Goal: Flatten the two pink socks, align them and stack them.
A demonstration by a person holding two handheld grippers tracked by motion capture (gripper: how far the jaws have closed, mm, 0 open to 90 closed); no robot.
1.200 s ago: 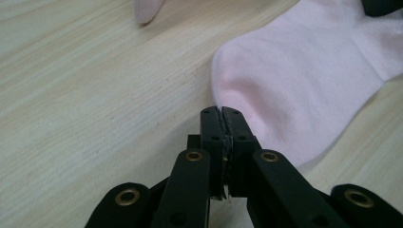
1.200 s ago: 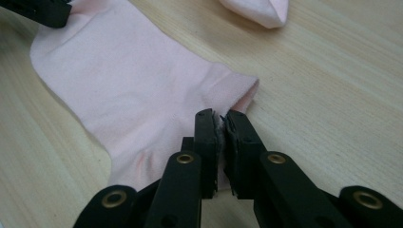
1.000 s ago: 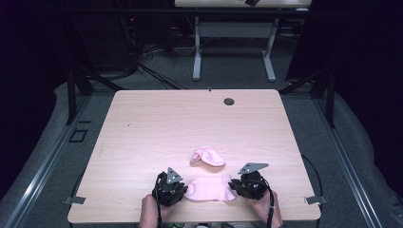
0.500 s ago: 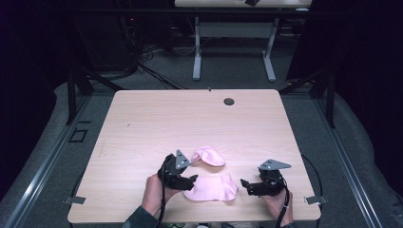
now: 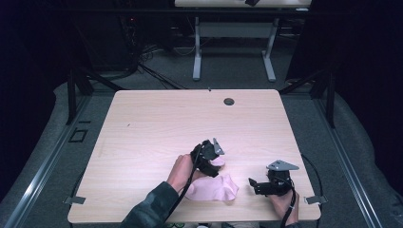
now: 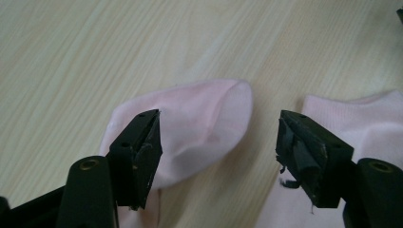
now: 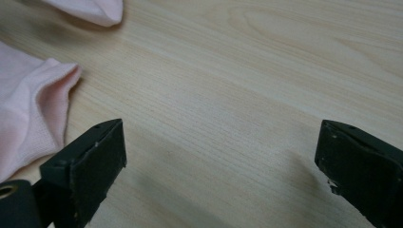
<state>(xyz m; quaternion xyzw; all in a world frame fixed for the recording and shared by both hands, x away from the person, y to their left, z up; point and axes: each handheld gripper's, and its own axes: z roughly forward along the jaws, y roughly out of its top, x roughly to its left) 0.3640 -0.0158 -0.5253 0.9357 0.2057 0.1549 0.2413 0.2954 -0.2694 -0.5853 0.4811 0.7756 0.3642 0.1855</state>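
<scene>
Two pale pink socks lie on the wooden table (image 5: 157, 128) near its front edge. The nearer sock (image 5: 214, 187) lies flat; its cuff (image 7: 33, 109) shows at the left of the right gripper view. The farther sock (image 5: 218, 161) is mostly hidden by my left gripper (image 5: 209, 159), which hovers right over it. In the left gripper view that sock's toe (image 6: 199, 123) lies between the open jaws, with the other sock (image 6: 375, 118) at the right. My right gripper (image 5: 254, 185) stands open to the right of the nearer sock, with bare wood between its jaws.
A small dark round hole (image 5: 229, 101) sits near the table's far edge. A second table's legs (image 5: 233, 47) stand beyond on the grey floor. The person's left sleeve (image 5: 152, 209) reaches in from the bottom.
My left gripper has moved forward and right from the nearer sock to over the farther sock. My right gripper has drawn away to the right of the nearer sock.
</scene>
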